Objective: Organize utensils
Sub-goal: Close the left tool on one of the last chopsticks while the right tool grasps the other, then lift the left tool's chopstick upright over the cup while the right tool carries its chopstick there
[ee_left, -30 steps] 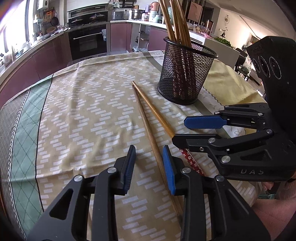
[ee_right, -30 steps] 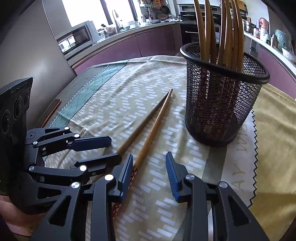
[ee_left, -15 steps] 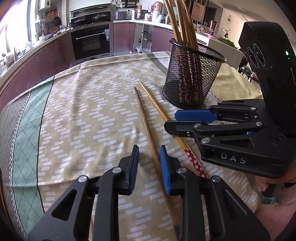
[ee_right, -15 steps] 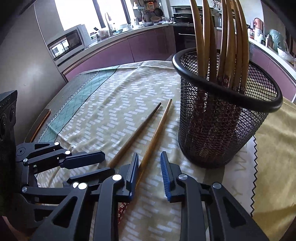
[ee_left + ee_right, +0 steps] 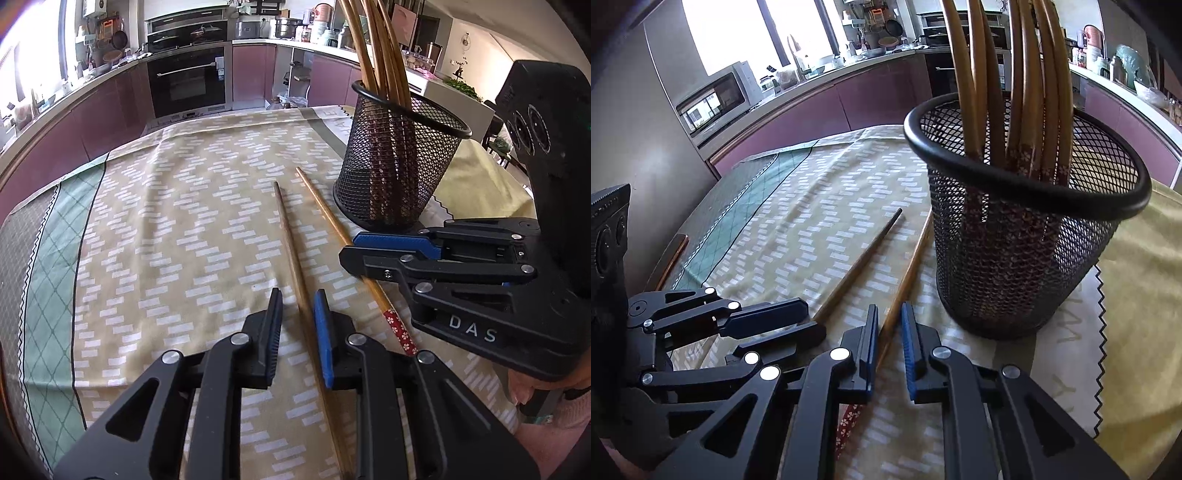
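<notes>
Each gripper, left (image 5: 297, 321) and right (image 5: 888, 330), straddles its own chopstick (image 5: 291, 251) (image 5: 908, 273), jaws narrowly parted, gripping nothing yet, ready to lift them into the holder (image 5: 1027, 258).

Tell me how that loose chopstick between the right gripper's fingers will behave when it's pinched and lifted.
The chopstick looks like thin wood, so probably stiff and light. Gripped near its patterned end, its long free tip may droop or swivel. Its slim shaft might roll on the tablecloth if the right hand-held gripper nudges it.
</notes>
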The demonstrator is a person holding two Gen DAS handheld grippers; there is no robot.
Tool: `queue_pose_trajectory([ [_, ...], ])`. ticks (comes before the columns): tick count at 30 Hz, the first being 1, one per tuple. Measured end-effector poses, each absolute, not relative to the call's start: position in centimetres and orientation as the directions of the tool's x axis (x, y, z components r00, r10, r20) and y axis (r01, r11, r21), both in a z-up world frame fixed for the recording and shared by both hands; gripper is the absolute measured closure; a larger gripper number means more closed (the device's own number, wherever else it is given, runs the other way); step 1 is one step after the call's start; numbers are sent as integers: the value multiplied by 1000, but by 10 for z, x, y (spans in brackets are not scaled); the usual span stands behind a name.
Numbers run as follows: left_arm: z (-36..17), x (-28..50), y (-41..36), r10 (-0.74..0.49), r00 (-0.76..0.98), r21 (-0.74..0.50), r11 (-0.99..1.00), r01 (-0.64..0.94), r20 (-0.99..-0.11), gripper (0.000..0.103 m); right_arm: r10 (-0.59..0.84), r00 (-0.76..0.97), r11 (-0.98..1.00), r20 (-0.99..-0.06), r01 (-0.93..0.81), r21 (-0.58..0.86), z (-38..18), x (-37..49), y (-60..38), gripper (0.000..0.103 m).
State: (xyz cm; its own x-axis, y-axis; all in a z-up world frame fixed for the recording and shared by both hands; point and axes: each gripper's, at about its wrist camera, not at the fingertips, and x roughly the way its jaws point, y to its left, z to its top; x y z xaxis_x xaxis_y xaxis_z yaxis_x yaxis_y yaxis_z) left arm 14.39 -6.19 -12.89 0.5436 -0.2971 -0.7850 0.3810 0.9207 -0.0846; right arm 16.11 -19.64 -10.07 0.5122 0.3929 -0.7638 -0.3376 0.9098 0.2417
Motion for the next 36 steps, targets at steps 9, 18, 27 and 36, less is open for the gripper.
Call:
queue_pose_trajectory([
  [9, -130, 149, -54, -310, 542, -138, 932, 334, -781, 93, 434, 505, 898, -746, -304, 318, -102, 158, -212, 97],
  [18, -126, 145, -52, -316, 544, -152, 934, 325, -777, 95, 479, 516, 876, -710, -332, 350, -90, 144, -220, 97],
  [27, -114, 134, -49, -336, 560, -165, 928, 334, -758, 95, 534, 524, 844, -663, -377, 382, -76, 131, -222, 97],
  [36, -101, 126, -47, -351, 577, -173, 924, 340, -737, 95, 547, 535, 835, -643, -400, 378, -66, 123, -222, 97],
])
